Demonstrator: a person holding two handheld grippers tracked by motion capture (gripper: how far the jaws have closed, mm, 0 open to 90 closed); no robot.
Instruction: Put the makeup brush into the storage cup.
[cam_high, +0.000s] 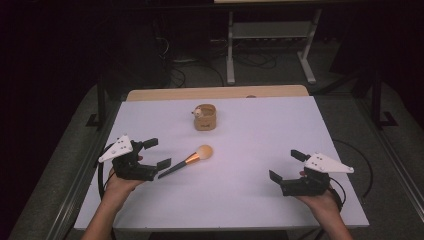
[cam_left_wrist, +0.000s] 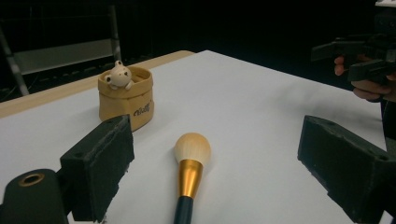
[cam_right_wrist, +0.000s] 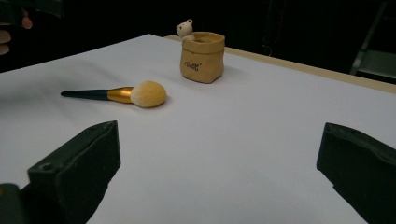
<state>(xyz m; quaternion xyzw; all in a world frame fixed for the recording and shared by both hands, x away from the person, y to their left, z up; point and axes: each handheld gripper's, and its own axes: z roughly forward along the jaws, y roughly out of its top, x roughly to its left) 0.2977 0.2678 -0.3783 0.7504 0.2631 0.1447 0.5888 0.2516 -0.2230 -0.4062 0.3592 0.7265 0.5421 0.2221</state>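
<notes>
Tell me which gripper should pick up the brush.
Left. The left gripper is open right at the brush handle, which lies between its jaws. The right gripper, also open, sits far across the table.

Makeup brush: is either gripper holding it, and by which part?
Nothing is held. The makeup brush lies on the table; left gripper and right gripper are open.

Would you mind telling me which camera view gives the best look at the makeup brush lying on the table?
The left gripper view: the makeup brush lies close between the open jaws, its bristles and gold ferrule sharp. The right gripper view shows its whole length side-on but farther off. The high view shows it small, beside the left gripper.
</notes>
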